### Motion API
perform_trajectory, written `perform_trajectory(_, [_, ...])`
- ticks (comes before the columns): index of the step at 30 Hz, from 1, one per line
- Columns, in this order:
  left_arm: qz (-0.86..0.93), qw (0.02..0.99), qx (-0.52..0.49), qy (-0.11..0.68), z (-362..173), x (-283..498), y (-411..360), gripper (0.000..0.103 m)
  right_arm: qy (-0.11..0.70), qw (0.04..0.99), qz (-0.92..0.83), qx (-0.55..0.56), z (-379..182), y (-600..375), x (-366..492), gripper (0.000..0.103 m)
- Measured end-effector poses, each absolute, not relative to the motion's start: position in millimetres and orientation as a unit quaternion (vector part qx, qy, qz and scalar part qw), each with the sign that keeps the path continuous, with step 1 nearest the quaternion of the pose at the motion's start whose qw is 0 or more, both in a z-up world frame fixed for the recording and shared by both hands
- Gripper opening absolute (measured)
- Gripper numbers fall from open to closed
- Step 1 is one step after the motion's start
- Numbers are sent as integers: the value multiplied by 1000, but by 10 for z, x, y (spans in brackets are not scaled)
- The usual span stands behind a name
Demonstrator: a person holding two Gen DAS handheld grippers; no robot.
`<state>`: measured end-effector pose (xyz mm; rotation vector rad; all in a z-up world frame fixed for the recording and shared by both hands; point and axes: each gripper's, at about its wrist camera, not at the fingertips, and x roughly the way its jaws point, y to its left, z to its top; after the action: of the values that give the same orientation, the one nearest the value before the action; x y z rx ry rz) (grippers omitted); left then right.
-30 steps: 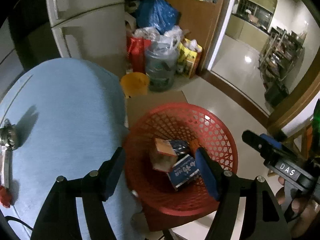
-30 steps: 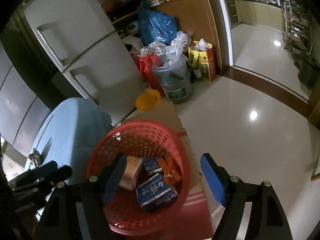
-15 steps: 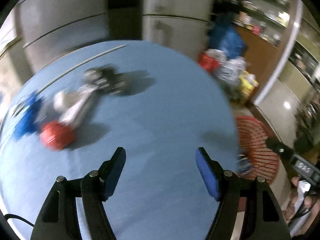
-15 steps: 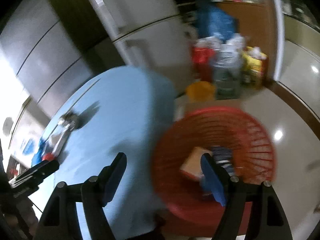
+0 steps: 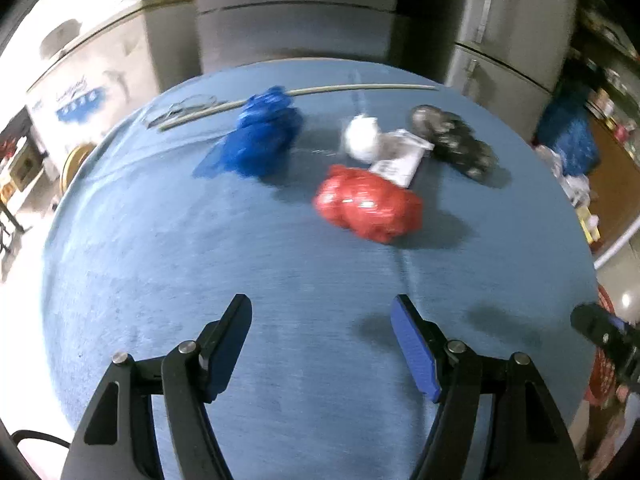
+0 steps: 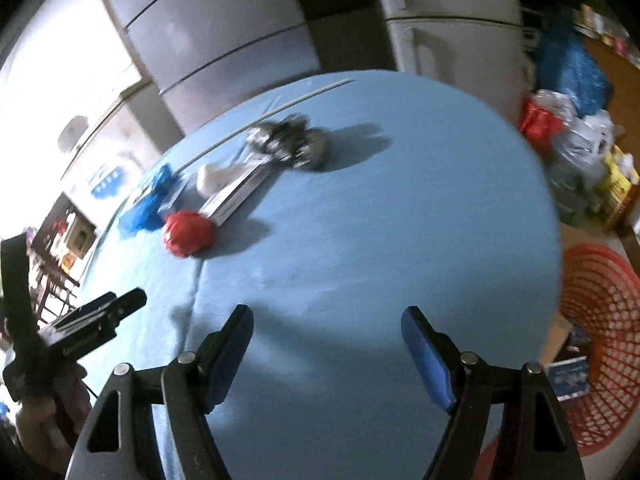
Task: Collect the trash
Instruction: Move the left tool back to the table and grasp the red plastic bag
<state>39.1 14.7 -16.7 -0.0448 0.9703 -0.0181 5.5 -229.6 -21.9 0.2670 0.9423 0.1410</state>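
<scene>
Left gripper (image 5: 322, 340) and right gripper (image 6: 328, 350): fingers apart, empty, poised over bare near side of blue table (image 5: 280, 280). Trash — red bag (image 5: 368, 208), blue bag (image 5: 260, 140), white wad (image 5: 362, 140), dark wrapper (image 5: 452, 140) — clustered toward far edge. Red basket (image 6: 600, 320) on floor off right edge, likely for drop-off.

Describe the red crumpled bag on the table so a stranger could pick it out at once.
Start at the round table with the blue cloth. A cluster of litter lies on its far half: a blue bag, a white wad, a flat paper packet and a dark crumpled wrapper. The red bag is the nearest piece, a shiny scrunched ball and the only red one.
</scene>
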Motion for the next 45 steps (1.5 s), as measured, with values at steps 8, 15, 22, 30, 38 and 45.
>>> perform_trajectory(8, [-20, 883, -46, 468, -150, 585, 55, 73, 471, 871, 74, 117, -335, -2159, 187, 80])
perform_trajectory(15, [-34, 882, -62, 466, -115, 1018, -208, 78, 473, 870, 58, 127, -317, -2359, 153, 80])
perform_trajectory(22, [-12, 871, -64, 486, -326, 1296, -251, 63, 473, 870, 56, 130, -320, -2437, 154, 80])
perform_trajectory(30, [-28, 880, -60, 471, -195, 991, 22, 48, 467, 872, 63, 129, -260, -2375, 198, 80])
perform_trajectory(38, [3, 882, -32, 469, -211, 566, 376, 48, 463, 872, 101, 122, -48, -1952, 668, 80])
perform_trajectory(45, [10, 880, -44, 472, -290, 482, 487, 48, 502, 848, 80, 153, -245, -1377, 1460, 80])
